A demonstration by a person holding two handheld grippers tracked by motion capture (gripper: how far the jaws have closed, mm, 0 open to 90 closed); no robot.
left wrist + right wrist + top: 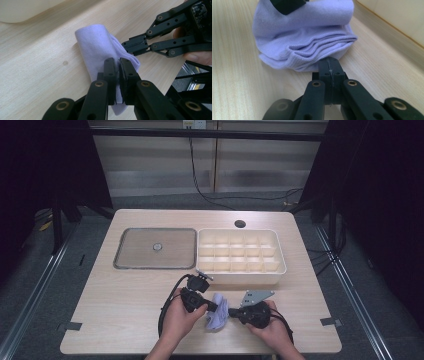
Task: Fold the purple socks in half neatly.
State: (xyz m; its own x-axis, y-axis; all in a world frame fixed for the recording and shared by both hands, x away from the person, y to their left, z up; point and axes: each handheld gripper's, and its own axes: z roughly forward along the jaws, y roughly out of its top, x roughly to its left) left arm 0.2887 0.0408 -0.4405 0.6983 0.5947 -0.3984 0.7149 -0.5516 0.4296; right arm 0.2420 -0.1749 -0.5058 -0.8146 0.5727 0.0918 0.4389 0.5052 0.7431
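A folded lavender cloth [216,316] lies on the wooden table near its front edge, between the two hand-held grippers. My left gripper [212,307] comes in from the left; in the left gripper view its jaws [117,62] stand pressed together on a fold of the cloth [96,42]. My right gripper [231,311] comes in from the right with its jaws together. Its tips [329,61] rest against the layered edge of the cloth [307,32], and I see no fabric between them. The right gripper [124,46] also appears across the cloth in the left gripper view.
A cream divided organizer box [282,265] stands just behind the hands, its wall close by [399,17]. Left of it lies a flat grey-rimmed tray [120,250] with a small round knob [157,247]. A cable hole [240,224] sits at the back.
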